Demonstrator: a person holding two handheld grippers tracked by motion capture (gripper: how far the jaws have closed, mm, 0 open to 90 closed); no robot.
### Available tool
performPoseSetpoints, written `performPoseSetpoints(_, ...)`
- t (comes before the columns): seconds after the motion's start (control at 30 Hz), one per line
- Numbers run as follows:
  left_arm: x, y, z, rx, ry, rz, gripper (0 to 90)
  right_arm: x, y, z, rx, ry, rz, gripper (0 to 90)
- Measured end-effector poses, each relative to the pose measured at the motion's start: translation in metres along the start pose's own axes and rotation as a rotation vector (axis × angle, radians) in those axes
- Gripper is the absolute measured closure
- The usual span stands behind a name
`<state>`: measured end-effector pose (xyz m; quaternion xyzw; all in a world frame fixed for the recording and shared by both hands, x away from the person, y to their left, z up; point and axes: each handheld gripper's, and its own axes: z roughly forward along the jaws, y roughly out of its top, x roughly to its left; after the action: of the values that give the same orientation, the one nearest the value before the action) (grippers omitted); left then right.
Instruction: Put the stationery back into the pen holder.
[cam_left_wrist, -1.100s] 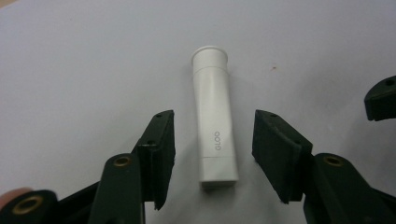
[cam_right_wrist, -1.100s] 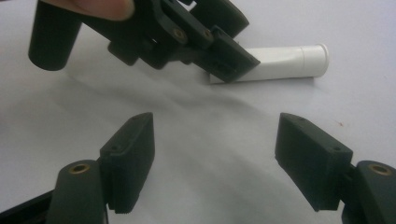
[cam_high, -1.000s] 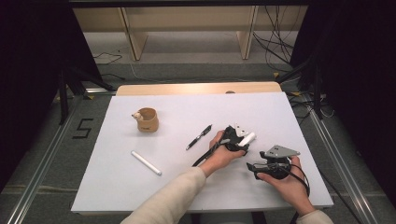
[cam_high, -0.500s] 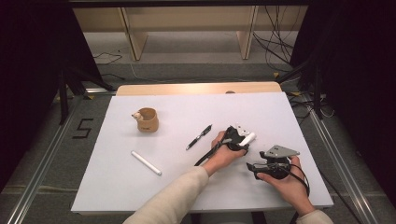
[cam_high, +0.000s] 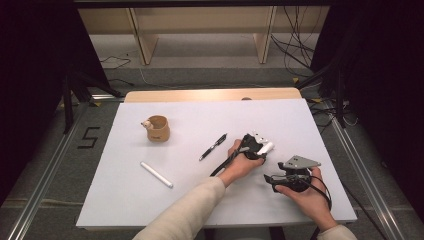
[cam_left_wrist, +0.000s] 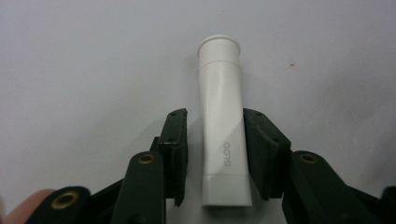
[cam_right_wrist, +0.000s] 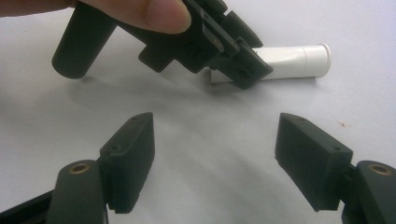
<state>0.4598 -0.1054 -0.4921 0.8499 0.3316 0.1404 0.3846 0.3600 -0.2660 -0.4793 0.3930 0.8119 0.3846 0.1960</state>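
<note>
A white glue tube (cam_left_wrist: 220, 121) lies flat on the white table sheet (cam_high: 200, 200), cap end pointing away from my left gripper (cam_left_wrist: 215, 116). The tube sits between that gripper's jaws, which have just been closing. One pad is against the tube and a narrow gap remains at the other. In the high view the left gripper (cam_high: 257, 142) is right of centre over the tube (cam_high: 266, 147). My right gripper (cam_right_wrist: 217, 123) stands wide open with nothing in it, close beside the left gripper (cam_right_wrist: 219, 42) and aimed at the tube (cam_right_wrist: 289, 63). A hand holds the right gripper (cam_high: 272, 180) near the table's front right.
A black pen (cam_high: 213, 146) lies just left of the left hand. A white stick (cam_high: 156, 174) lies at front left. A brown cup (cam_high: 158, 129) stands at back left. The table's right edge is near the right hand.
</note>
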Motion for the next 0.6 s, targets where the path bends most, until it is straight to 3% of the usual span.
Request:
performPoseSetpoints(0.2,-0.005,0.0005,0.0,0.006,0.015,0.016,70.2,0.0001,0.0,0.0001,0.002,0.0,0.0,29.3)
performPoseSetpoints(0.6,-0.0069,-0.0023,-0.0017,-0.018,0.032,-0.005,71.0,-0.0028,-0.0009,-0.0004,0.0,-0.008,0.01,29.6)
